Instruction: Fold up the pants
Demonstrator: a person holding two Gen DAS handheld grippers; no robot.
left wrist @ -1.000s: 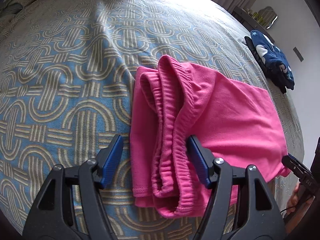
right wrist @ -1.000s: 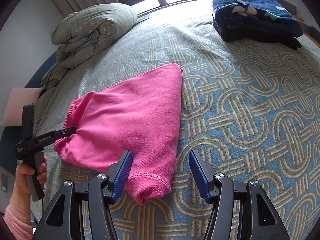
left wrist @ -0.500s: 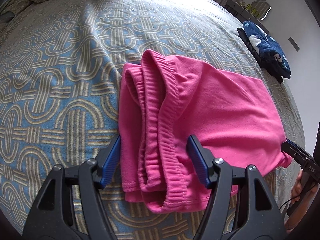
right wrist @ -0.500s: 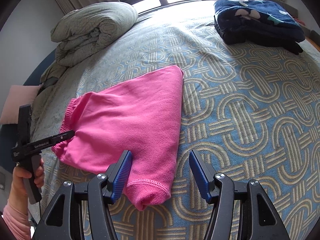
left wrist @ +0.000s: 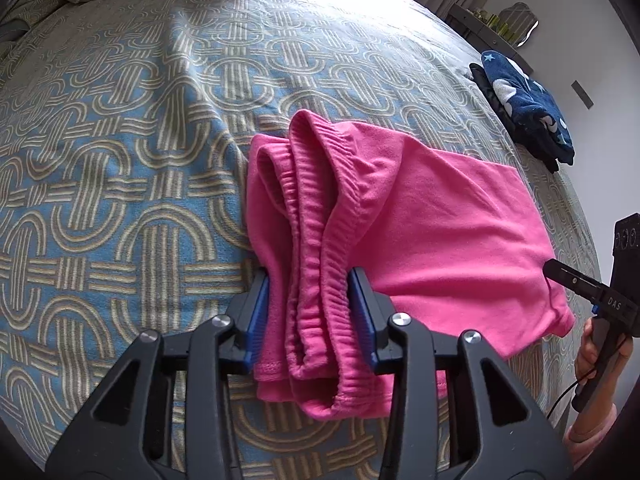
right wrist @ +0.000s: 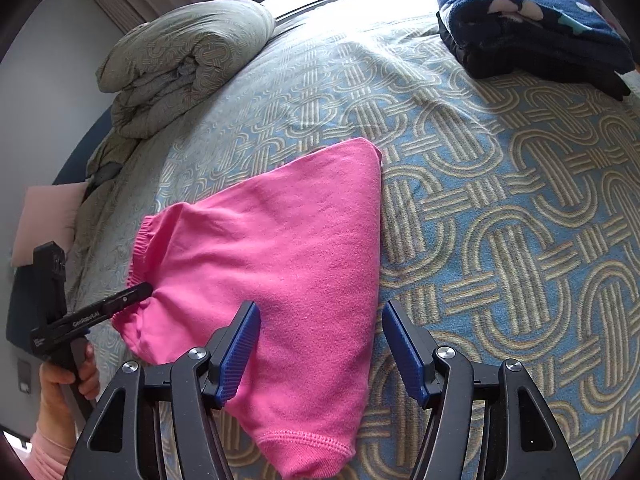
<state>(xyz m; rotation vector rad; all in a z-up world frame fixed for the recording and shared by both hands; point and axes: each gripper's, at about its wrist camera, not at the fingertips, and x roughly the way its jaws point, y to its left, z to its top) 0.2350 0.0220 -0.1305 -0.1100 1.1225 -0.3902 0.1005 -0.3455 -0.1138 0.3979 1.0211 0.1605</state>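
soft, light fleece pink pants [left wrist: 420,232] lying part-folded on the patterned bedspread [left wrist: 120,200]. left gripper [left wrist: 310,304] closing on the bunched waistband, pads touching it. right gripper [right wrist: 318,346] opening, straddling the hem corner. best held at thick seams.

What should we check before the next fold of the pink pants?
1. Left gripper on the elastic waistband of the pink fleece pants: ok, jaws closing, pads touching the bunched cloth.
2. Right gripper holding the hem end: not ok, jaws opening, only one pad near cloth.
3. Free patterned blue bedspread beside pants: ok.
4. Folded navy blanket away: ok.
5. Layers lined up underneath: cannot tell.
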